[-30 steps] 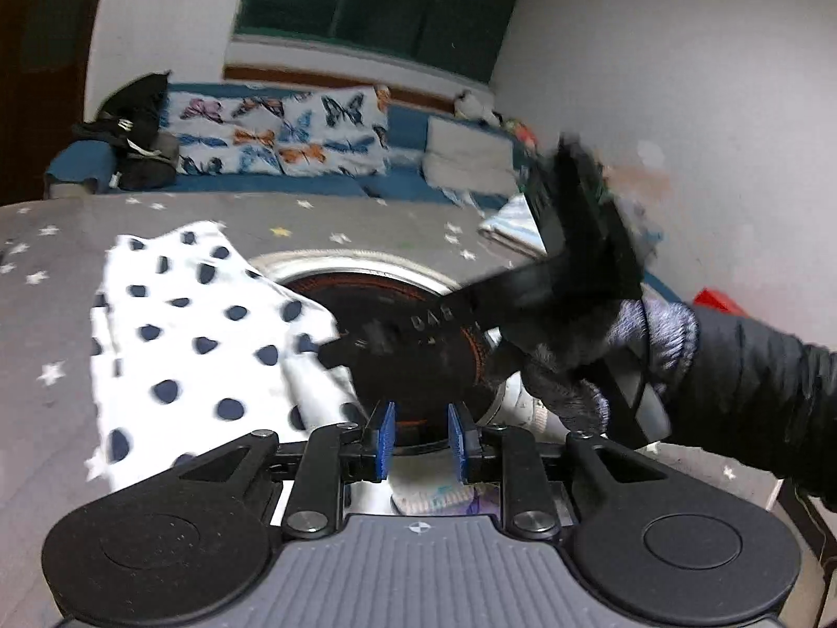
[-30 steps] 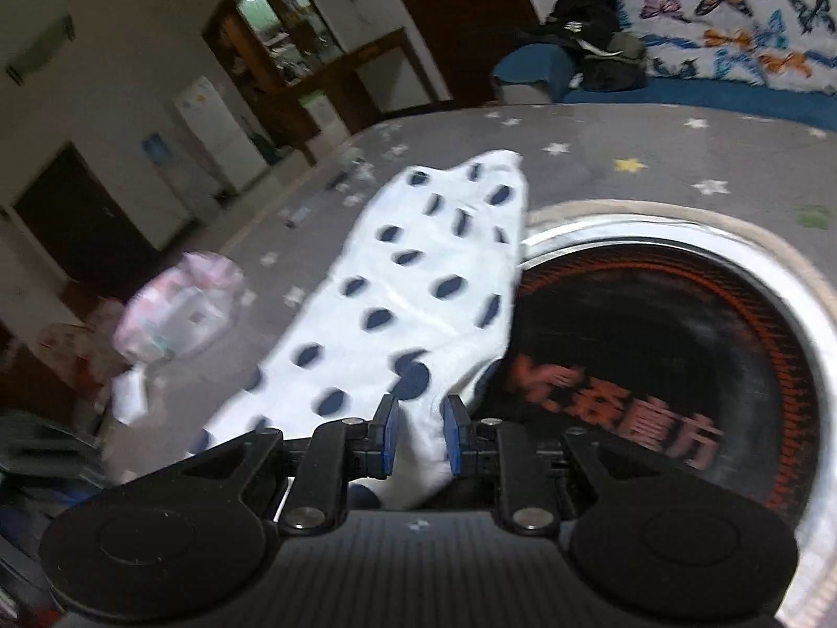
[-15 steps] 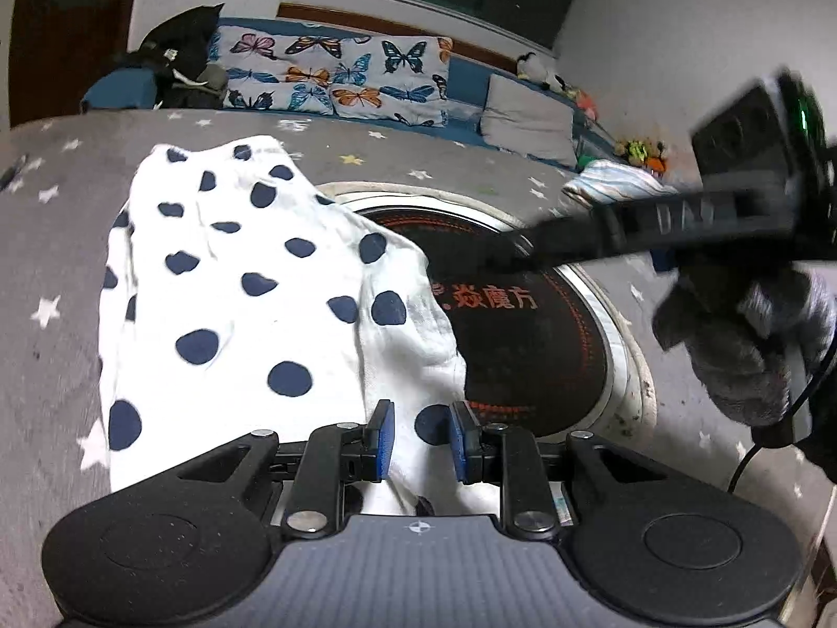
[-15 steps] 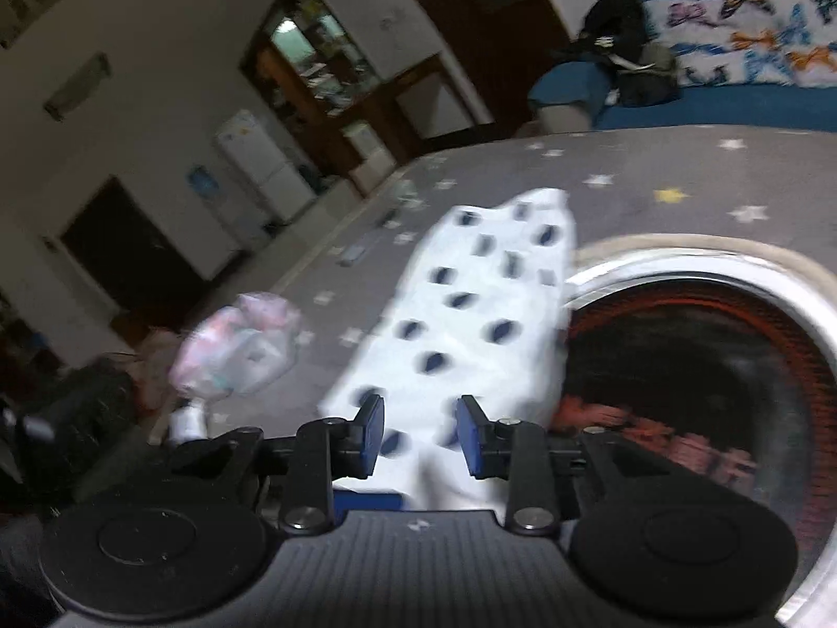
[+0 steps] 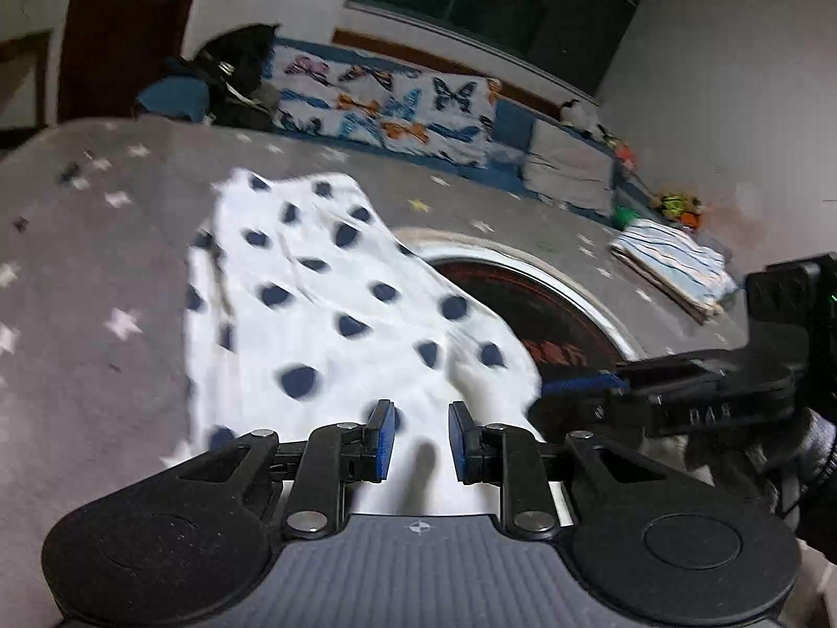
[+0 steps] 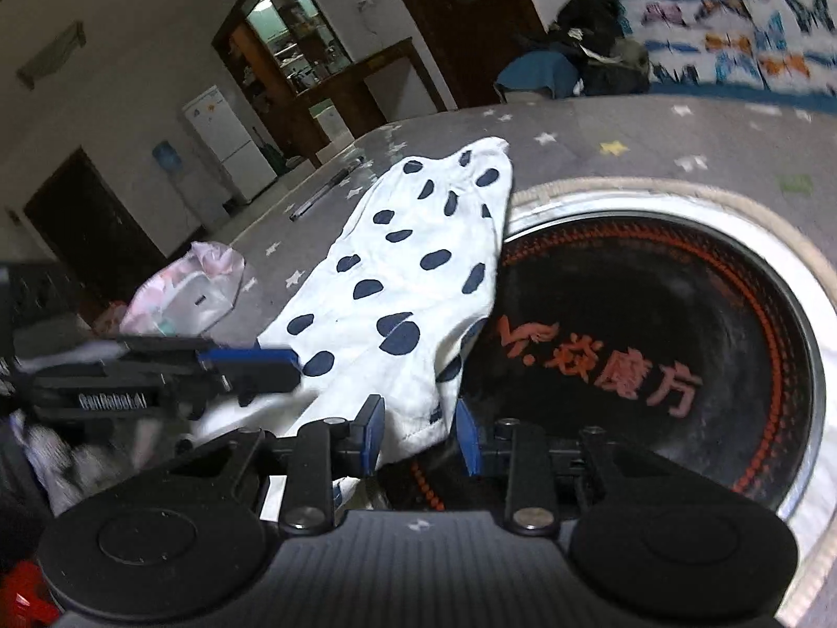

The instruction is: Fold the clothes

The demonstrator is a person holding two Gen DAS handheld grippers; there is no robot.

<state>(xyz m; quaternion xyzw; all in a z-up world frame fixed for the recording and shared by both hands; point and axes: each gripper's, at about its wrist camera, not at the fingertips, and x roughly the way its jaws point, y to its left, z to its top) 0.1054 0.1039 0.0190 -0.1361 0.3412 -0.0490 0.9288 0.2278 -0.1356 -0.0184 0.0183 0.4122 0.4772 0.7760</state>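
- The white cloth with dark blue dots (image 5: 324, 314) is lying on the grey star-patterned surface (image 5: 94, 272), one side draping over the round black cooker plate (image 6: 654, 324) in the middle.
- The left gripper (image 5: 416, 439) is hanging over the cloth's near edge, jaws spread a little, pinching nothing.
- The right gripper (image 6: 418, 437) is sitting around the near corner with jaws apart, maybe readying a fold.

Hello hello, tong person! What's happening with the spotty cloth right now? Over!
Left tongs open over spotty cloth, gripping nothing. Right tongs open, cloth's corner between pads, not pinched. Cloth half draped over round black cooktop. Nothing blocking.
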